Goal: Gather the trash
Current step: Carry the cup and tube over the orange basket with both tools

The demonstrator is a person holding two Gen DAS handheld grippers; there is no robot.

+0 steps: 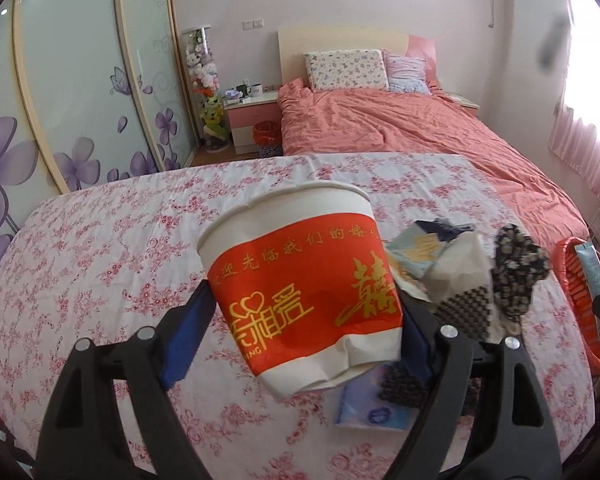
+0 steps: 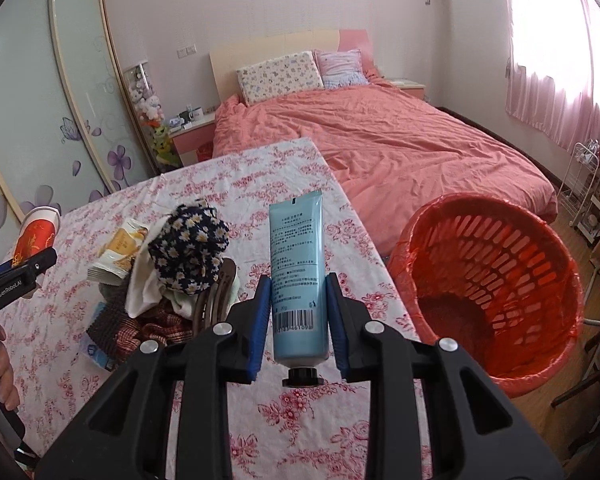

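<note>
Two grippers, each carrying one item of trash above one table (image 2: 308, 420) draped in a pink floral cloth. The left gripper (image 1: 304, 320) grasps one paper cup (image 1: 300, 280) (white, with a red band of gold characters); its jaws stand wide, the blue pads pressed to either side of the cup, whose base is dented, and the cup is tilted and clear of the cloth. The right gripper (image 2: 299, 304) is clenched on one pale blue tube (image 2: 298, 276), held upright with its black cap (image 2: 302, 376) at the bottom. One red slatted basket (image 2: 496, 300), lined with a red bag, stands on the floor just beside the table's right edge. On the cloth remains one heap: one daisy-print fabric bundle (image 2: 190, 248), one yellow-and-white wrapper (image 2: 120, 252), one brown hair clip (image 2: 216, 292), one tissue pack (image 1: 370, 408). Behind: one bed (image 2: 400, 148) with two pillows.
</note>
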